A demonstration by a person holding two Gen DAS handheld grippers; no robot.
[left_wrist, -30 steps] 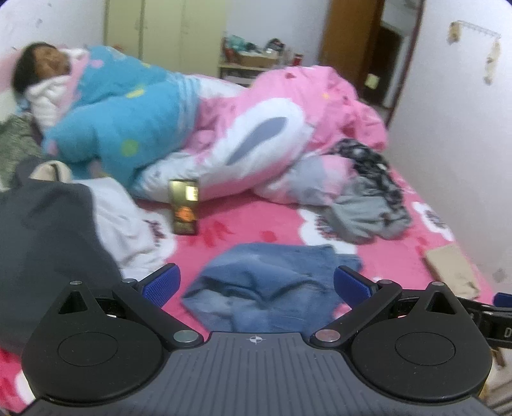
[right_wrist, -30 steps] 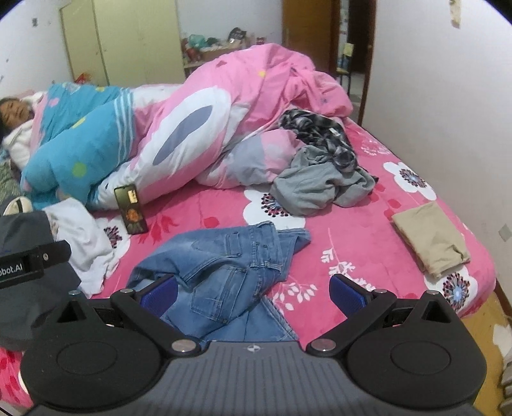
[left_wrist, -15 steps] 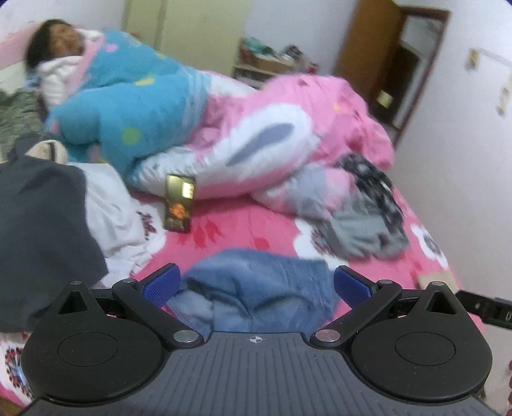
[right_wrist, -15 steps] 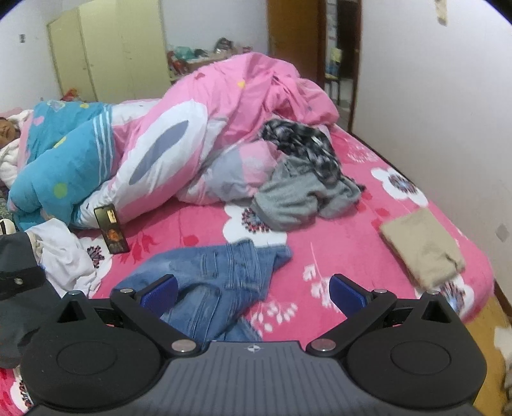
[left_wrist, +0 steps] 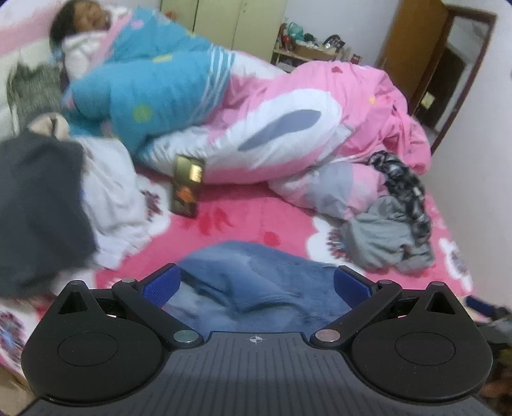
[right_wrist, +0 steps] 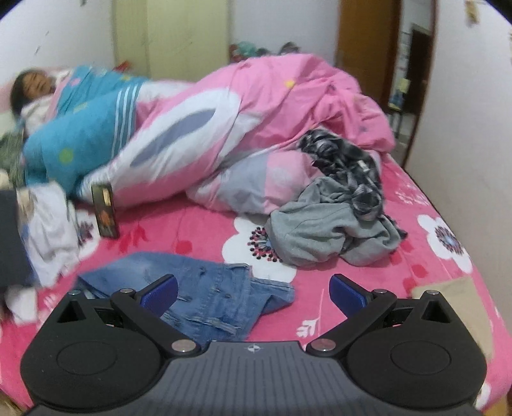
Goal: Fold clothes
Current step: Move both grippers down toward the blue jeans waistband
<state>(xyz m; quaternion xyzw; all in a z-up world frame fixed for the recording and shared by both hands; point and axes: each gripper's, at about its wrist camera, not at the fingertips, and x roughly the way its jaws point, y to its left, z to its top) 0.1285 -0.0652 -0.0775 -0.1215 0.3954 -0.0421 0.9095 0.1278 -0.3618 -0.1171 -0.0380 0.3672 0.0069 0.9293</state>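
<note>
Crumpled blue jeans (left_wrist: 256,281) lie on the pink flowered bed (left_wrist: 249,220), near its front edge. My left gripper (left_wrist: 257,284) is open and empty, just above and in front of them. In the right wrist view the jeans (right_wrist: 204,294) lie under the left finger of my right gripper (right_wrist: 252,291), which is open and empty. A grey garment (right_wrist: 323,233) and a black-and-white one (right_wrist: 348,160) are heaped to the right. A folded tan garment (right_wrist: 454,304) lies at the far right.
A person (left_wrist: 86,28) lies under a blue and pink quilt (right_wrist: 243,134) across the back of the bed. A dark box (left_wrist: 185,185) leans on the quilt. White (left_wrist: 112,192) and dark grey clothes (left_wrist: 35,208) are piled at the left. A wall (right_wrist: 464,128) stands at the right.
Both grippers have moved closer to the bed and the jeans, so the jeans sit lower and nearer in each view. Both stay open. Nothing on the bed has moved.
</note>
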